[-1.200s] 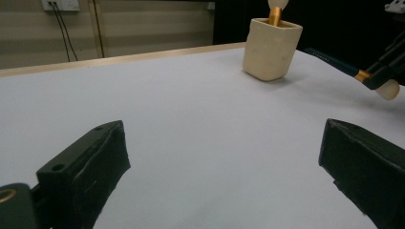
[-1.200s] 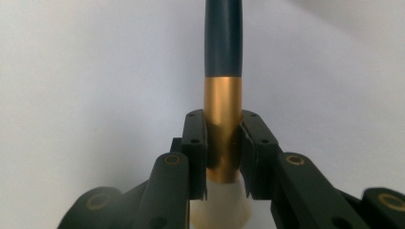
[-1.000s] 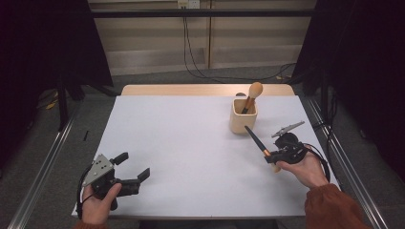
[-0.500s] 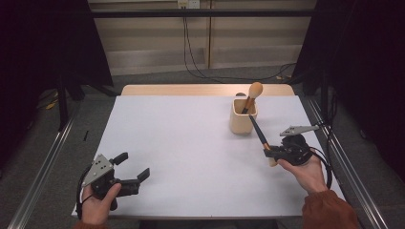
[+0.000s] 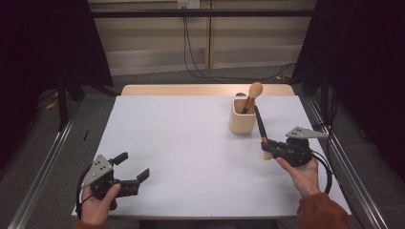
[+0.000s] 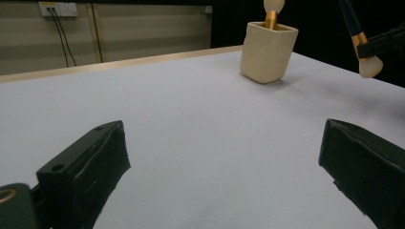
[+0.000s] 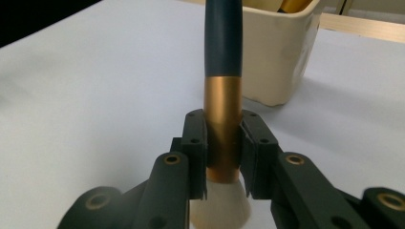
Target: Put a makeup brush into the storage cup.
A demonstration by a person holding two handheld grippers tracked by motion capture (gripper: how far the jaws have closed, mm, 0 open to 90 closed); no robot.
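Left gripper [image 5: 136,180]: in my left hand at the near left corner of the table [image 5: 191,143]; jaws spread wide, nothing between them.
Cup [image 5: 242,116]: cream holder, upright at the far right of the table; one brush [image 5: 251,95] stands in it, head up.
Right gripper [image 5: 265,149]: in my right hand, just near of the cup; jaws clenched on the gold ferrule of a dark-handled brush [image 7: 223,81].
Dark-handled brush: off the table; white bristles down, handle slanting up toward the cup.

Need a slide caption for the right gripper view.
Right gripper clamps a makeup brush by its gold ferrule, bristles down, before the cream holder.
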